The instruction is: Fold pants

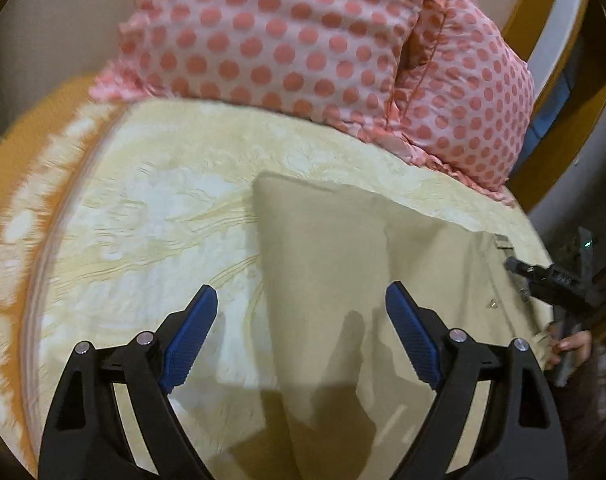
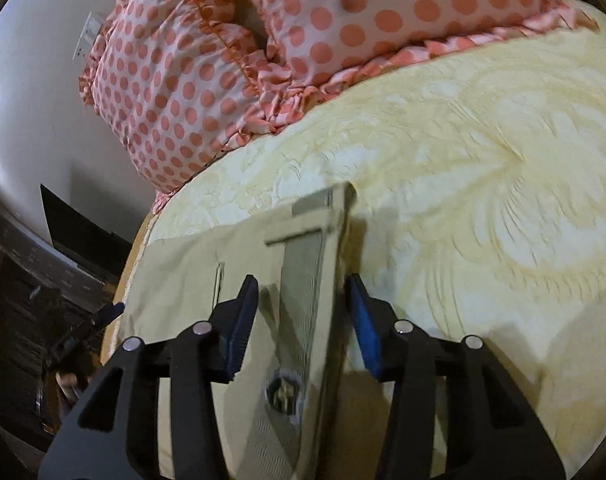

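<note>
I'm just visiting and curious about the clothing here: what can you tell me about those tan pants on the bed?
The pants are a plain khaki-tan woven cloth, lying flat on the pale yellow patterned bedspread below the polka-dot pillows. The waistband shows a paler ribbed lining, a belt loop, a metal button and a slit pocket. The left gripper hangs wide open over the cloth; the right gripper straddles the waistband, jaws open on either side. Whether either touches the fabric is unclear.

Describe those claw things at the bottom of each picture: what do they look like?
Both look alike. The left gripper and the right gripper each have two black plastic arms with triangular cut-outs, joined by round silver pins. The fingertips carry bright blue pads with a fine ribbed texture. No cables, markings or sleeves show.
</note>
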The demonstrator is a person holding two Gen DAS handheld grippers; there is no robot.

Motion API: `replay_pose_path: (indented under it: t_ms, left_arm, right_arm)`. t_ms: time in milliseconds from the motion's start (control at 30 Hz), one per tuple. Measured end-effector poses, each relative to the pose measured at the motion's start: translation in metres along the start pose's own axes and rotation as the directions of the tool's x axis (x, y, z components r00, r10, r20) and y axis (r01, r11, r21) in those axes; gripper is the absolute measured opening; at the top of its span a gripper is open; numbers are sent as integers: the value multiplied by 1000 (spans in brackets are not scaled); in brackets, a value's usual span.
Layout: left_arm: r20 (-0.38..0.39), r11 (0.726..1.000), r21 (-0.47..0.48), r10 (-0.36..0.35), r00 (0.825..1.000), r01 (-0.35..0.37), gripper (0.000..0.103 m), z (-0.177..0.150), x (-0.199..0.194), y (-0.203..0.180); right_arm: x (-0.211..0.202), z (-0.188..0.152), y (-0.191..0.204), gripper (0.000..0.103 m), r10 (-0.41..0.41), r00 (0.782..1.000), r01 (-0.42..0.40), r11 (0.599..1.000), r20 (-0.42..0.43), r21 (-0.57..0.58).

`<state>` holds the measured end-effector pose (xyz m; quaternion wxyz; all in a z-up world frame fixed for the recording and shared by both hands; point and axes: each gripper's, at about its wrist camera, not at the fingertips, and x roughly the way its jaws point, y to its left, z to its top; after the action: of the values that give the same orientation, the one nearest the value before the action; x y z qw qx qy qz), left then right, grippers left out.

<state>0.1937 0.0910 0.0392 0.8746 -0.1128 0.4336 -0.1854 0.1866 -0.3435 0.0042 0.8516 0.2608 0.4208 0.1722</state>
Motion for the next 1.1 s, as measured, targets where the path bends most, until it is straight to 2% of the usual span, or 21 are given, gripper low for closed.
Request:
replay_pose_path:
  t_ms: [67, 100, 133, 167, 233, 300, 367, 400, 433, 467, 500, 533, 567, 700, 800, 933, 967, 1000, 1033, 1067, 1100]
  left_arm:
    - [-55, 999, -25, -46, 997, 45, 87, 7, 17, 9]
    - [-72, 999, -32, -46, 996, 44, 87, 10, 24, 11]
    - [-89, 999, -25, -45, 995, 43, 87, 12, 30, 9]
    - [-91, 999, -8, -45, 995, 44, 87, 12, 31, 6]
    - [-109, 997, 36, -68, 992, 73, 87, 14, 36, -2]
    - [-132, 994, 72, -73, 989, 83, 87, 13, 42, -12]
    - [-138, 991, 114, -53, 989, 69, 87, 11, 44, -19]
    - [-135, 990, 124, -51, 990, 68, 78, 9, 44, -21]
    - [-129, 990, 123, -56, 990, 72, 72, 9, 43, -21]
    - [-123, 991, 106, -73, 990, 86, 48, 9, 40, -18]
    - [-124, 990, 86, -97, 988, 108, 19, 11, 39, -14]
    - [-128, 989, 64, -123, 984, 132, 10, 14, 40, -12]
    - [-132, 988, 47, -138, 982, 146, 8, 17, 40, -10]
    - [-106, 991, 87, -90, 990, 100, 5, 27, 42, -22]
    - [-72, 991, 108, -66, 995, 74, 5, 51, 50, -29]
    - [44, 992, 128, 12, 999, -18, 5, 99, 74, -40]
    - [67, 988, 144, 42, 997, -51, 7, 106, 81, -42]
    - [76, 982, 154, 96, 992, -107, 14, 115, 92, -44]
    - [57, 974, 140, 172, 983, -178, 18, 120, 103, -41]
    - [35, 963, 126, 235, 971, -237, 25, 123, 107, -36]
    - [16, 951, 114, 286, 958, -286, 35, 124, 107, -30]
  right_arm:
    - [0, 2, 4, 30, -9, 1000, 9, 1000, -1, -26]
    - [-3, 2, 5, 25, -1, 1000, 2, 999, 6, -39]
    - [-7, 0, 6, 24, 25, 1000, -24, 998, 17, -59]
    - [-9, 0, 7, 24, 31, 999, -30, 997, 22, -69]
    - [-4, 1, 8, 34, 5, 1000, -5, 997, 4, -76]
    - [5, 3, 3, 39, 0, 999, -2, 999, -36, -49]
    - [5, 3, 1, 36, 42, 998, -43, 999, -42, -31]
    - [6, 2, 0, 18, 57, 997, -58, 998, -45, -29]
    - [6, 1, -1, 15, 92, 995, -94, 995, -47, -27]
    - [3, 0, -1, 14, 138, 990, -138, 990, -38, -18]
    - [-1, 1, -1, 14, 164, 986, -165, 986, -30, -15]
    - [-2, 3, 0, 13, 183, 983, -184, 983, -23, -15]
    - [-5, 6, 3, 13, 209, 978, -209, 978, -13, -16]
    - [-5, 21, 15, 13, 207, 978, -207, 978, -2, -39]
    - [-2, 46, 21, 13, 196, 980, -195, 979, 17, -55]
    - [11, 93, 23, 13, 153, 985, -148, 987, 84, -58]
    - [17, 104, 22, 13, 125, 986, -119, 991, 108, -54]
    - [25, 112, 20, 17, 87, 989, -81, 995, 121, -55]
    - [32, 116, 19, 24, 33, 992, -26, 998, 123, -60]
    - [43, 119, 14, 28, -80, 993, 85, 995, 92, -51]
    - [46, 119, 11, 37, -145, 987, 148, 988, 72, -46]
